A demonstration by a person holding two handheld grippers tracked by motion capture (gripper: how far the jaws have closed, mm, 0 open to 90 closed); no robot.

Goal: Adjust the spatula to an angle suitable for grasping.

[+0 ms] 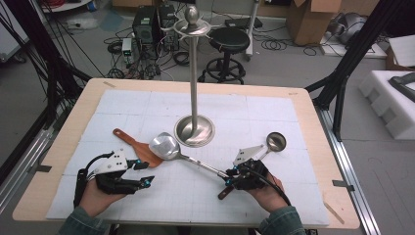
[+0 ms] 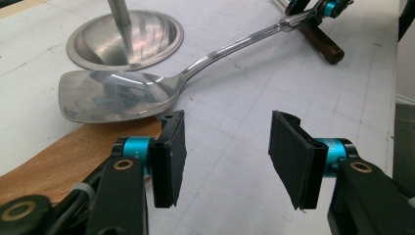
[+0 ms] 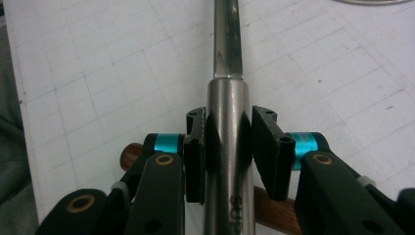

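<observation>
A steel spatula lies on the white mat with its blade (image 1: 164, 146) beside the stand's base (image 1: 195, 131). Its tubular handle (image 3: 229, 147) runs back between the pads of my right gripper (image 1: 229, 176), which is shut on it. In the left gripper view the blade (image 2: 112, 95) rests partly on a wooden spatula (image 2: 54, 159). The right gripper (image 2: 313, 10) holds the handle's far end there. My left gripper (image 2: 222, 156) stands open over bare mat, just right of the wooden spatula (image 1: 134, 144), with nothing between its pads.
A tall steel utensil stand (image 1: 194, 73) rises from the middle of the mat. A ladle (image 1: 275, 142) lies at the right, its brown wooden handle end (image 3: 266, 210) passing under the right gripper. The wooden table edge (image 1: 63, 147) frames the mat.
</observation>
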